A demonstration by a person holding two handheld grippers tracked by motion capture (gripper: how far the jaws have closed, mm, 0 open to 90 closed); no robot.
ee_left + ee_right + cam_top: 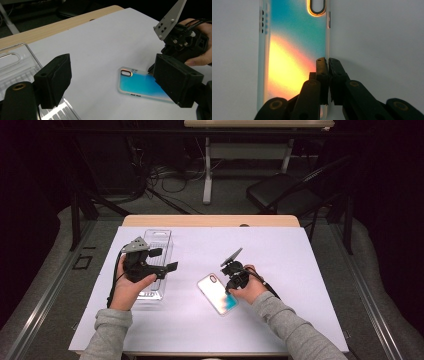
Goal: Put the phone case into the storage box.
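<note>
The right gripper (328, 61) pinches the side wall of the iridescent phone case (292, 50), lying centre-frame in the high view. Lift slowly, keeping the thin rim square between the pads. The left gripper (112, 82) waits wide open, empty.

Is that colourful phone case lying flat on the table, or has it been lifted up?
Cannot tell for sure: the iridescent blue-to-orange phone case looks flat on the white table sheet, with the right gripper shut on its side wall.

Iridescent teal-to-yellow phone case (292, 50), clear plastic tray (159, 240), white table cover (280, 250), black grippers
</note>
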